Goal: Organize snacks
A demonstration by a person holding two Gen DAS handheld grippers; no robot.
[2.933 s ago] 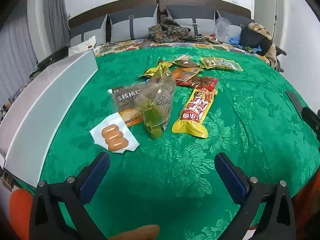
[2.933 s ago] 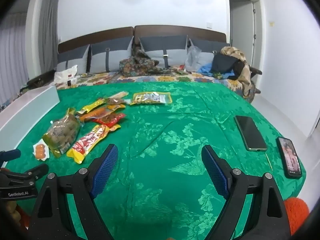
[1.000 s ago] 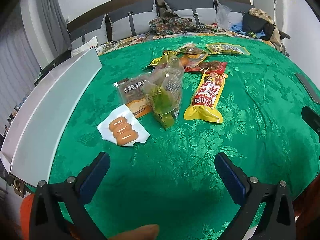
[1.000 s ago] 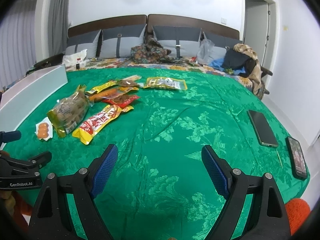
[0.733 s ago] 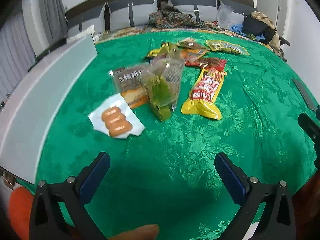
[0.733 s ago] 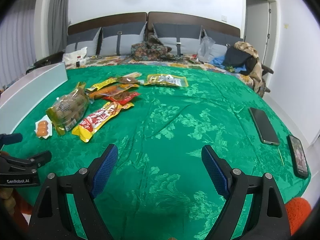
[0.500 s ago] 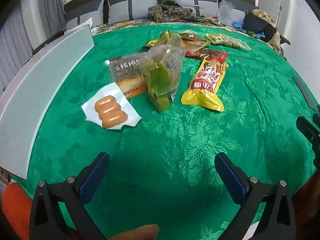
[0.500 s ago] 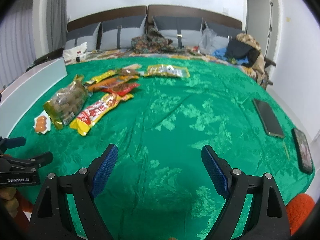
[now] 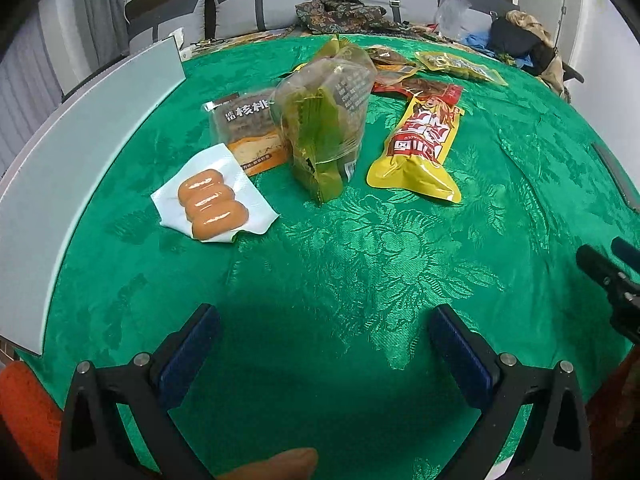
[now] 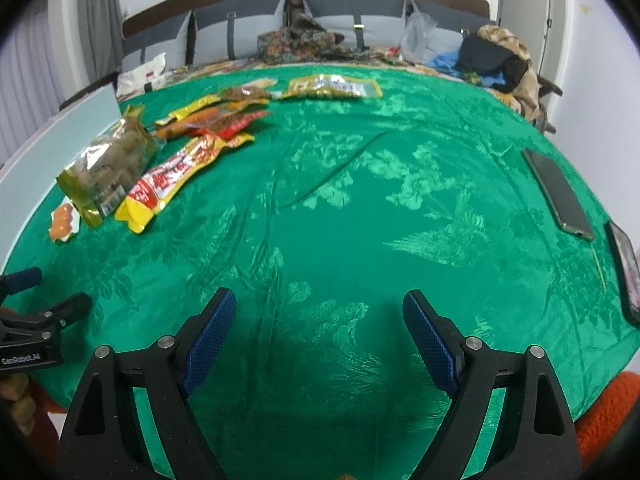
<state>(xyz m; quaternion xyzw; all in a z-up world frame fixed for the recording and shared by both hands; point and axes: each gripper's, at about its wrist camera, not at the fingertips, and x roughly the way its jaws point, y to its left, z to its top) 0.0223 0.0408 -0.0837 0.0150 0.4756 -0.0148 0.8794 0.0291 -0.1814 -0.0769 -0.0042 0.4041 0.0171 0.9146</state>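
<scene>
Hovering low over the green cloth, the left gripper is sitting with its tongs wide apart and nothing between them. The right gripper is doing the same off to the right: tongs spread, empty, bare cloth under it.

Nearest snack to the left gripper is the sausage pack, lying flat just ahead and slightly left. Just beyond it, the brown walnut-cake pack is tucked partly under the clear green bag, which is standing puffed up and leaning. Beside that bag on the right, the yellow pouch is lying lengthwise. Farther back, a red pack, some orange and brown packs and a flat yellow-green pack are overlapping loosely. A white box wall is running along the left edge; likely the bin, but I can't confirm it.

Two phones are lying near the right edge, well apart from the snacks.

Risks, my read:
- Sausage pack is thin and flat on soft cloth: the fingertips are likely pinching fabric along with it, or skidding off the film.
- Pulling the walnut-cake pack first is probably tipping the green bag over.
- Puffy bag is slippery; a shallow pinch is likely slipping off.
- Right gripper sweeping wide is risking a knock on the phones.
</scene>
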